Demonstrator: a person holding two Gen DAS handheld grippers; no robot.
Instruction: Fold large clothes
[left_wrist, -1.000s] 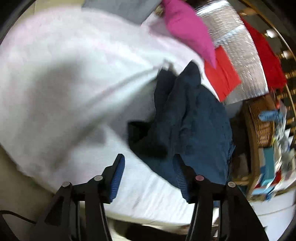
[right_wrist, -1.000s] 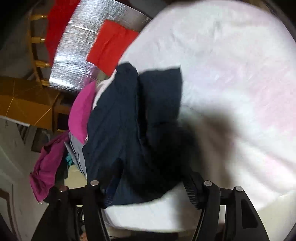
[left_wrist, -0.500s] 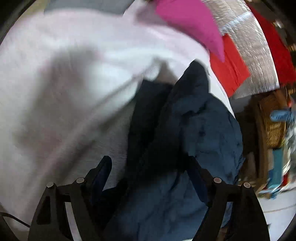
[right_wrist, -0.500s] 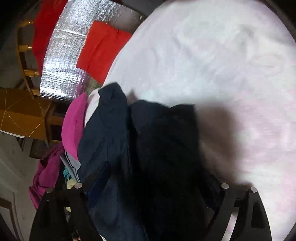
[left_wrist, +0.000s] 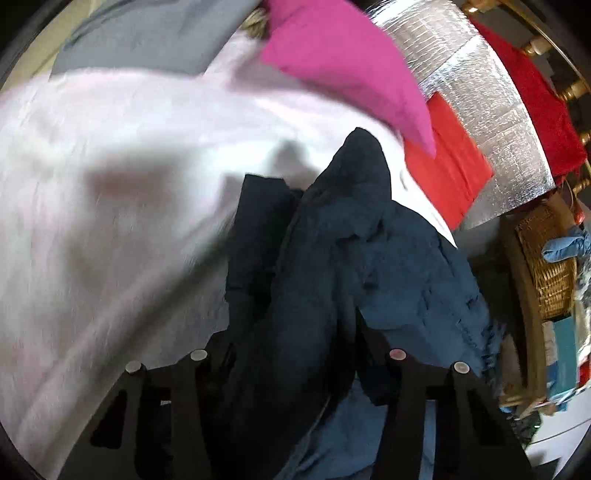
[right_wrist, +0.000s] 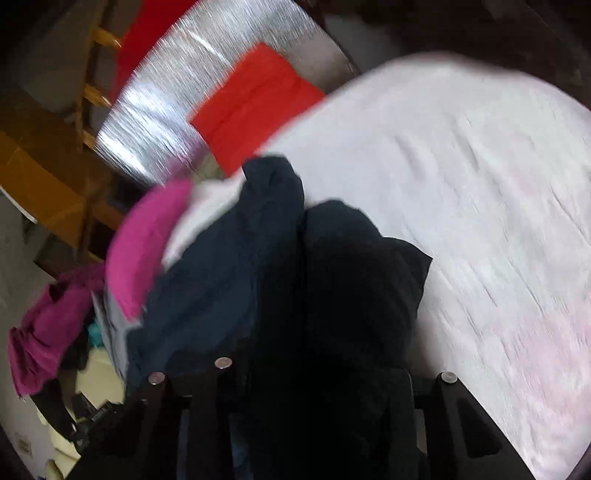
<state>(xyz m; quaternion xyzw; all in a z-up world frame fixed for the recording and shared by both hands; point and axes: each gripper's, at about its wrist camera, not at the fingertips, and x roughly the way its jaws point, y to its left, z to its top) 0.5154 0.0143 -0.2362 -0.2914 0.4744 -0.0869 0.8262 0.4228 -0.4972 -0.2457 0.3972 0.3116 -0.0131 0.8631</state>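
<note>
left gripper (left_wrist: 295, 354) and right gripper (right_wrist: 317, 373), jaws closing with the dark blue garment (left_wrist: 369, 266) bunched between them; it lies crumpled on the white bed (left_wrist: 110, 184). judged early: no fold visible, spreading and folding remain.

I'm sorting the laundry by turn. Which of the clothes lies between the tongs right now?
The dark navy garment: it bunches between both closing tongs, while the pink one and the red one lie farther off.

navy garment (left_wrist: 354, 266) hides both grippers' fingertips; white sheet (right_wrist: 480, 206) motion-blurred
</note>
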